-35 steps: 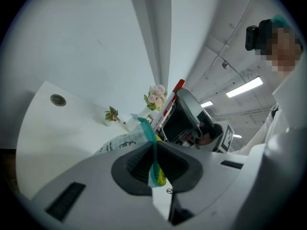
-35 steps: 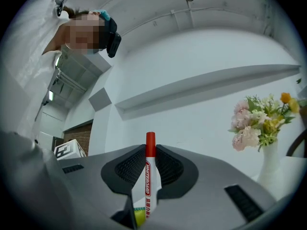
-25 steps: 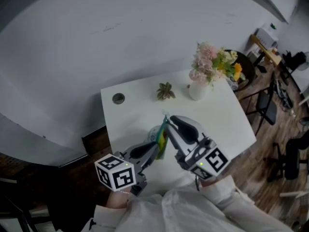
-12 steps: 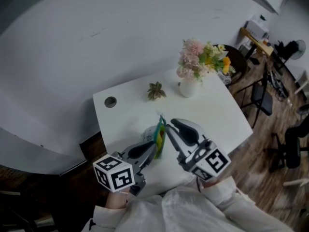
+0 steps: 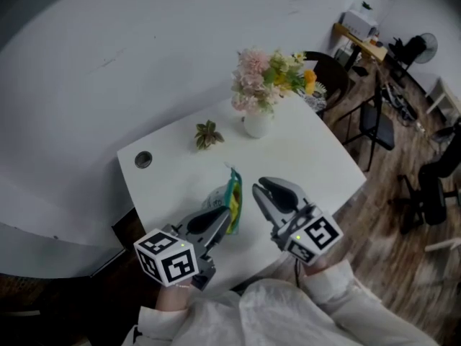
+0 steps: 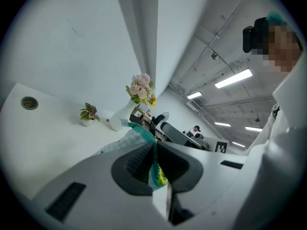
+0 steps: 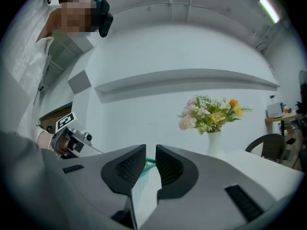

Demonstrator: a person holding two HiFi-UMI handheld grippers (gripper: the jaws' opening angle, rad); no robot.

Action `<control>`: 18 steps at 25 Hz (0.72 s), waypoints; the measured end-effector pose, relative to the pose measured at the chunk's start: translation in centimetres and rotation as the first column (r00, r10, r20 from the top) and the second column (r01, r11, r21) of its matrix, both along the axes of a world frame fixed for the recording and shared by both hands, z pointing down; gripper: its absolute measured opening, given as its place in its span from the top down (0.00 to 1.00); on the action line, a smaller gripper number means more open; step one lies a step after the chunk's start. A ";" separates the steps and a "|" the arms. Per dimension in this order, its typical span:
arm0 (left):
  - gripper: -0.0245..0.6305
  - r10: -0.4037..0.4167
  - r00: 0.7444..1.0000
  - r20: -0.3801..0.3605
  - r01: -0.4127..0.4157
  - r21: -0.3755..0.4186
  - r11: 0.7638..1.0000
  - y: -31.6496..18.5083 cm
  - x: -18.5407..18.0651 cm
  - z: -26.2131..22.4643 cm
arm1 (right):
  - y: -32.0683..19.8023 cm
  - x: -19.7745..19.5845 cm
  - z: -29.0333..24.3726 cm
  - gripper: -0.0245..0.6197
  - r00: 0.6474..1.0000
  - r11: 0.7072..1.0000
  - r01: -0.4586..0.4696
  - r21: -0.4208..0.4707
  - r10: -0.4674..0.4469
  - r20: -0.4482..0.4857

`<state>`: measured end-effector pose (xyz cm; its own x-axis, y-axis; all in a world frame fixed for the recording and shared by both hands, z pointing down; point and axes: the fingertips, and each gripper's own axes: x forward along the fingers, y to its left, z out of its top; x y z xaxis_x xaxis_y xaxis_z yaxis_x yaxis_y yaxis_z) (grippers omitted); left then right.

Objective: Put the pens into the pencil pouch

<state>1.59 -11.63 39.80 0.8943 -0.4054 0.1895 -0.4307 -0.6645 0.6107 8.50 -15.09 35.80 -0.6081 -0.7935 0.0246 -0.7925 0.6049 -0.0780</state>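
Teal-trimmed fabric, that's the pencil pouch. It's held up on edge over the white table, with the left gripper clamped on a thin bit of its cloth. Right gripper sits just beside it, jaws almost together with a sliver of gap and nothing in them. Can't spot any pens. My worry: with that skinny pinch the pouch could slip or flop shut, and a pen would miss the mouth.
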 end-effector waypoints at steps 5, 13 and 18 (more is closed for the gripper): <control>0.92 0.037 0.999 -0.003 -0.037 0.008 0.999 -0.3 1.5 -0.3 | 0.0 2.1 2.8 0.87 0.999 0.994 -0.030 -0.106 0.025 -0.047; 0.92 0.043 0.999 0.012 -0.043 -0.007 0.999 -0.6 1.8 0.6 | -0.4 2.5 8.2 0.87 0.969 0.972 0.003 -0.235 -0.060 -0.238; 0.92 0.014 1.000 0.018 -0.014 -0.034 0.999 -1.2 0.9 1.4 | -0.5 1.8 10.7 0.87 0.917 0.954 0.034 -0.297 -0.148 -0.370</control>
<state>2.47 -12.88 41.22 0.8961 -0.3861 0.2188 -0.4325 -0.6497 0.6252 10.33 -15.63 46.54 -0.5748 -0.6612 0.4822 -0.7373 0.6740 0.0453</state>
